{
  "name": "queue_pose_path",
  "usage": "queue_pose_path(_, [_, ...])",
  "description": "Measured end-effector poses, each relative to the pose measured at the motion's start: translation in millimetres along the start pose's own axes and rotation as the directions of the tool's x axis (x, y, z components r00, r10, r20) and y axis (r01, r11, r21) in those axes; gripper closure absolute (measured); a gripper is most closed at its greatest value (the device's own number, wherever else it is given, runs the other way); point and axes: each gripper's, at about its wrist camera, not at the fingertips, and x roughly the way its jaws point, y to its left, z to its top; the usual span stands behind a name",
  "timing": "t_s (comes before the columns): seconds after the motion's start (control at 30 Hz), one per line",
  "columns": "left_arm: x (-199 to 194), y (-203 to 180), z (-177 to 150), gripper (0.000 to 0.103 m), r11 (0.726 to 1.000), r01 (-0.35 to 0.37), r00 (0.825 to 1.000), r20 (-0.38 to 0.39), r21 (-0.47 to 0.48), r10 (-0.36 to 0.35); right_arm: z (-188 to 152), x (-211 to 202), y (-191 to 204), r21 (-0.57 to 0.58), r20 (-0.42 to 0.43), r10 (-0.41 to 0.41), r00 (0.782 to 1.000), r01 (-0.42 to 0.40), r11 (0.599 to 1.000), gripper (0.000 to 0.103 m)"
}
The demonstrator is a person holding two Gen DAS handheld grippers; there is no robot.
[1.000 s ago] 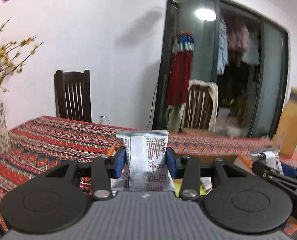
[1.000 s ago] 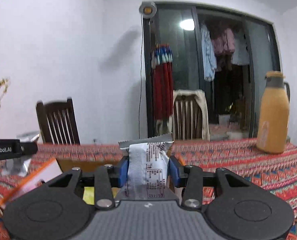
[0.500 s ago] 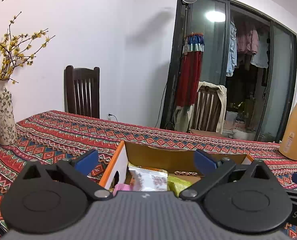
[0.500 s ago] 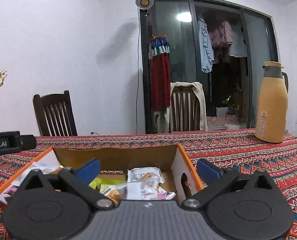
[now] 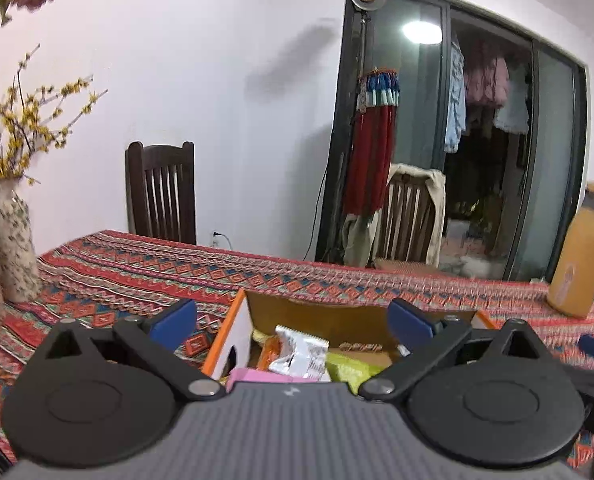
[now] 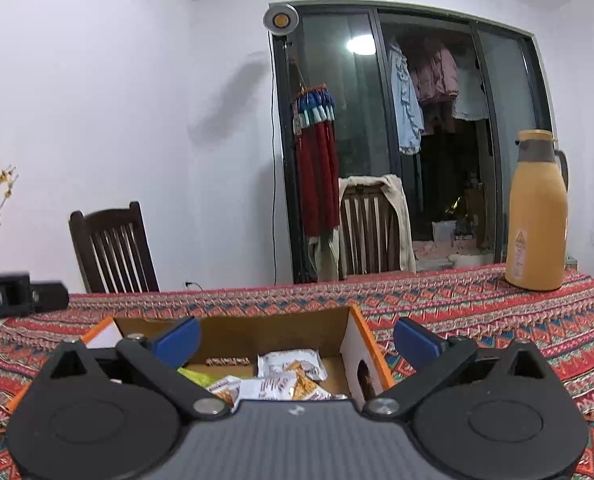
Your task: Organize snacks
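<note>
An orange-edged cardboard box [image 5: 237, 312] [image 6: 367, 338] sits on the patterned tablecloth, holding several snack packets. A white packet [image 5: 299, 354] lies among pink and green ones in the left wrist view. More white packets [image 6: 287, 362] lie in the box in the right wrist view. My left gripper [image 5: 293, 322] hovers over the box's left part, open, nothing between its blue pads. My right gripper [image 6: 295, 338] hangs over the box's right part, also open and empty. The left gripper's body [image 6: 13, 300] shows at the left edge of the right wrist view.
A patterned vase [image 5: 15, 248] with yellow twigs stands at the table's left. An orange thermos jug [image 6: 537, 216] stands at the far right. Two wooden chairs [image 5: 161, 192] stand behind the table, before a white wall and a glass door.
Both grippers were shut on white snack packets a second ago. They have opened wide, and the packets now lie in the box below.
</note>
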Motion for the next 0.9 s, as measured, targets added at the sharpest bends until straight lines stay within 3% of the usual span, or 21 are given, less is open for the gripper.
queue_pose_path(0.33, [-59, 10, -19, 0.0, 0.999, 0.032, 0.995, -0.091, 0.044, -0.028, 2, -83, 3, -0.017, 0.02, 0.063, 0.998, -0.063, 0.998, 0.0])
queue_pose_path(0.67, [-112, 20, -66, 0.0, 0.994, 0.035, 0.979, -0.205, 0.102, -0.013, -33, -147, 0, -0.018, -0.078, 0.087, 0.993, -0.088, 0.996, 0.0])
queue_pose_path(0.9, [-136, 17, -97, 0.0, 0.989, 0.078, 0.964, -0.262, 0.127, -0.042, -62, -169, -1, -0.02, -0.155, 0.081, 0.985, -0.085, 0.996, 0.0])
